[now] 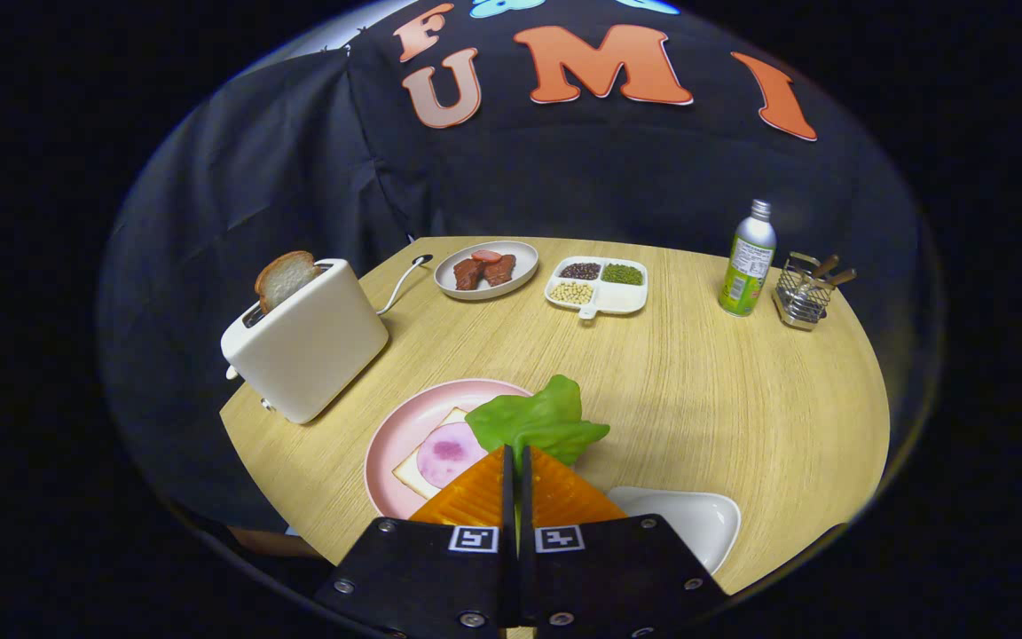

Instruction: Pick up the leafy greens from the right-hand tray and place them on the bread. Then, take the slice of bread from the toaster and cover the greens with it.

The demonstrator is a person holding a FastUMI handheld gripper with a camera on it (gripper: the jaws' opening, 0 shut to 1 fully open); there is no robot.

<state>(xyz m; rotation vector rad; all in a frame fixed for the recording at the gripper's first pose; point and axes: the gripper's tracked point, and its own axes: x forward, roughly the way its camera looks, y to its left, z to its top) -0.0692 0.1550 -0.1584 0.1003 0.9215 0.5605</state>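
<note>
1. The round wooden table (724, 390) has a broad bare stretch on its right half, between the white tray (688, 519) beside the fingers and the bottle (747, 259) and wire basket (802, 293) near the far right edge.
2. The toaster (305, 342) sits close to the left edge of the table, its cord (400, 282) trailing toward the back.
3. The pink plate (400, 426) lies just ahead of the fingers and to their left, near the front edge; it holds a slice of bread (418, 475) topped with a round of pink ham (447, 453).
4. The toaster holds another slice of bread (285, 277), standing up out of its slot.
5. At the back, a grey plate (486, 269) carries pieces of meat, and a divided dish (597, 286) next to it holds dark, green and pale beans in separate sections.
6. The wire basket holds utensils with wooden handles.
7. The gripper (515, 454) is clamped on the lettuce leaf (536, 422), its two fingers pressed nearly together on the stem end.
8. The leaf is bright green and crinkled, fanning out past the fingertips over the right rim of the pink plate, beside the ham.
</note>
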